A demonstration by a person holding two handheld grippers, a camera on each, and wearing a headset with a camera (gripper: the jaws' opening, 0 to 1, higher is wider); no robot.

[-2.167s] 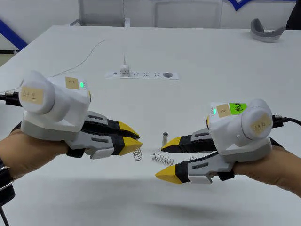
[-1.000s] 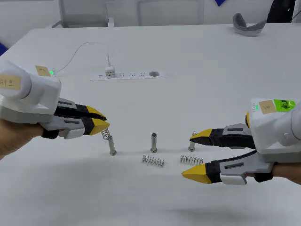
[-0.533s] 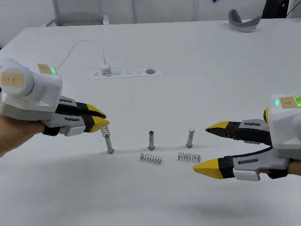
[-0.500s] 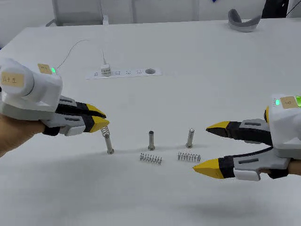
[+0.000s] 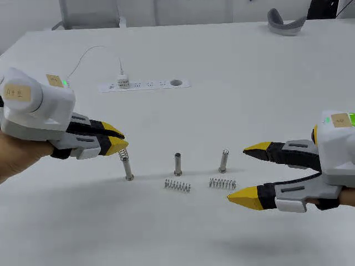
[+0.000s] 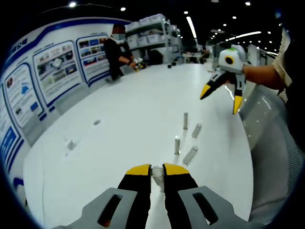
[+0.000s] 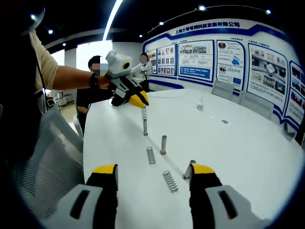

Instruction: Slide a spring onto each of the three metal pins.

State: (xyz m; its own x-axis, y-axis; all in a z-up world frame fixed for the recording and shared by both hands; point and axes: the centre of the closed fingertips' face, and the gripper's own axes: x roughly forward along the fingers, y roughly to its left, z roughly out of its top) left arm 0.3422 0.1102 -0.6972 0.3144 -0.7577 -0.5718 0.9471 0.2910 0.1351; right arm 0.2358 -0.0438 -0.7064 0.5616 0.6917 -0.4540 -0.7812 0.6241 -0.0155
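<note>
Three short metal pins stand upright on the white table: the left pin (image 5: 127,168), the middle pin (image 5: 177,164) and the right pin (image 5: 223,160). My left gripper (image 5: 123,146) is shut on a spring (image 5: 123,154) whose lower end hangs right over the top of the left pin; the same spring (image 6: 157,174) sits between its tips. A second spring (image 5: 177,185) lies flat in front of the middle pin, a third spring (image 5: 222,183) in front of the right pin. My right gripper (image 5: 237,173) hangs open to the right of them, holding nothing.
A white power strip (image 5: 144,85) with a plug and cable lies farther back on the table. A grey curved object (image 5: 285,22) rests at the far right edge. Chairs stand behind the table. People stand beyond it in the gripper views.
The left gripper has carried its spring left, up to the left pin, and held there. The right gripper has pulled back to the right, uncovering the right pin and its spring.
</note>
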